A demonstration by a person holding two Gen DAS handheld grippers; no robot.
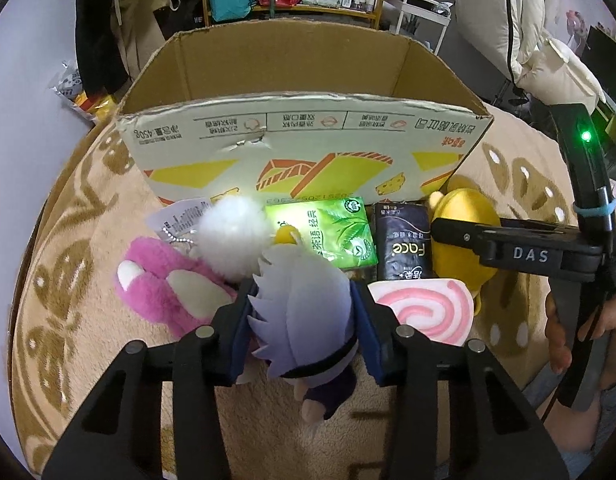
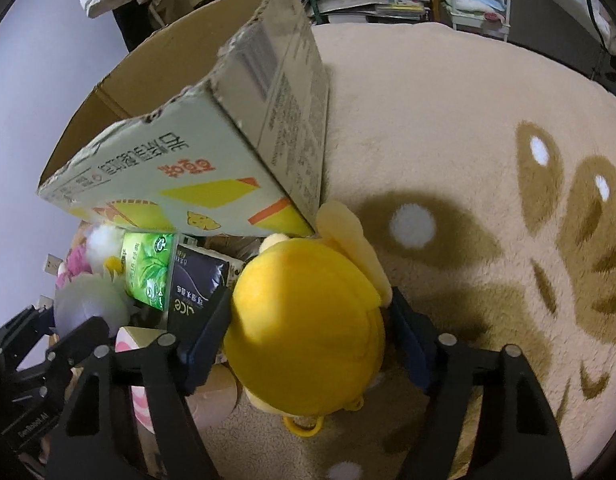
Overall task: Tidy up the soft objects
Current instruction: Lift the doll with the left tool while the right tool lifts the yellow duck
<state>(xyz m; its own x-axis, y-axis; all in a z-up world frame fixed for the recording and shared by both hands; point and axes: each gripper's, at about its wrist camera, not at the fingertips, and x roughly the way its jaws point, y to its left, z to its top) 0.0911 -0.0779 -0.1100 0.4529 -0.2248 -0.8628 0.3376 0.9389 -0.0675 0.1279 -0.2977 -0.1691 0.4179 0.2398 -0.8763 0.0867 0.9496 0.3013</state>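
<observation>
Cardboard, an open-topped printed box, stands on the beige patterned plush rug straight ahead of both grippers, its near wall rising just behind the row of soft things. The left gripper is closed on the silver-haired plush doll, whose long axis runs along the fingers. The right gripper is clamped on the round yellow plush toy, beside the box's near right corner. Both must rise over that wall.

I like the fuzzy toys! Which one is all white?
The round white pom-pom, lying by the cardboard box. The others differ: pink plush, yellow plush, and a grey-haired doll.
</observation>
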